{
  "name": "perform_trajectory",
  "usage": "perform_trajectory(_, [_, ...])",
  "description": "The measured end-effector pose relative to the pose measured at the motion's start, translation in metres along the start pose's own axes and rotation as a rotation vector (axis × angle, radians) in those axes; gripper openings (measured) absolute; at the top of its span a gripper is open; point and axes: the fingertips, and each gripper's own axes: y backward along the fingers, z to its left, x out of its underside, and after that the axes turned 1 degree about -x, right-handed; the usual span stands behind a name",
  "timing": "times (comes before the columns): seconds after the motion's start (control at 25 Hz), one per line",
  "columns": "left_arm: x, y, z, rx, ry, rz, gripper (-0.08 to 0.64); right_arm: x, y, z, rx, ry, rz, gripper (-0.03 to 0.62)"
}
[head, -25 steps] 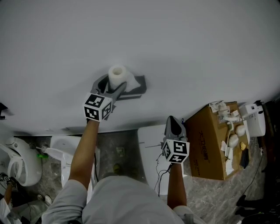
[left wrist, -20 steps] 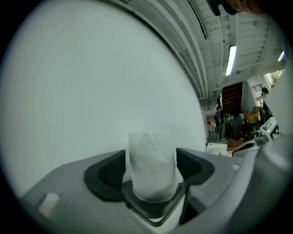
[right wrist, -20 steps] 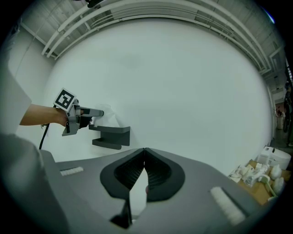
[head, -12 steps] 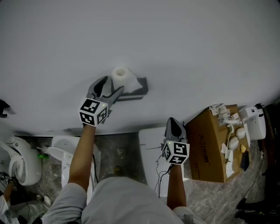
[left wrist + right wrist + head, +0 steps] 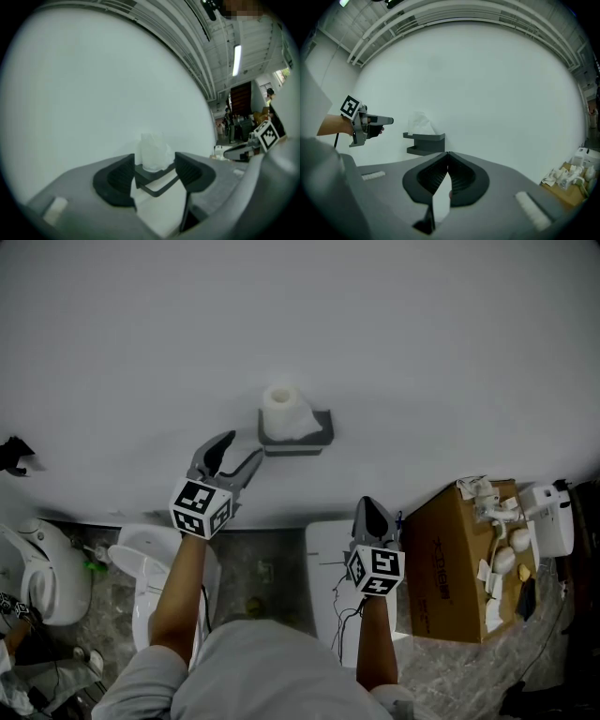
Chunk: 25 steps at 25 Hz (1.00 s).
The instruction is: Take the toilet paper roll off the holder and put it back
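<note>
The white toilet paper roll [image 5: 284,409] stands upright on the dark grey holder [image 5: 311,439] fixed to the white wall. My left gripper [image 5: 234,457] is below and left of it, well apart, open with nothing between its jaws; they have just been closing a little. In the left gripper view the roll [image 5: 152,151] and holder [image 5: 151,174] show in the distance through the gap of the gripper [image 5: 155,165]. My right gripper [image 5: 373,510] hangs lower right, shut and empty. From the right gripper [image 5: 448,157] view, the roll [image 5: 419,125], holder [image 5: 425,143] and left gripper [image 5: 386,121] lie ahead.
A cardboard box [image 5: 459,549] with small white items stands at the right, a white device [image 5: 553,517] beside it. White toilets [image 5: 37,577] and a white tank [image 5: 328,568] stand on the grey floor below. The wall around the holder is bare.
The left gripper, around the roll a second ago, has let go and drawn back down and left. The roll stays on the holder. The right gripper has hardly moved.
</note>
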Motion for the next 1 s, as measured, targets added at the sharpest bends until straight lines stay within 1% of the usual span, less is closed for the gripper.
perform_trajectory(0.36, [0.02, 0.043, -0.009, -0.045, 0.033, 0.002, 0.188, 0.0, -0.002, 0.026, -0.047, 0.004, -0.005, 0.002])
perform_trajectory(0.56, [0.024, 0.062, -0.01, -0.069, 0.029, 0.014, 0.168, -0.001, -0.002, 0.037, -0.073, 0.013, -0.004, 0.002])
perform_trajectory(0.76, [0.023, 0.08, -0.005, -0.106, 0.033, 0.008, 0.108, -0.003, -0.005, 0.049, -0.098, 0.018, -0.007, 0.002])
perform_trajectory(0.88, [0.027, 0.089, -0.007, -0.122, 0.034, 0.011, 0.097, -0.002, -0.005, 0.055, -0.109, 0.018, -0.004, 0.002])
perform_trajectory(1.0, [0.03, 0.099, -0.009, -0.14, 0.044, 0.015, 0.061, -0.001, -0.005, 0.059, -0.116, 0.014, 0.0, 0.002])
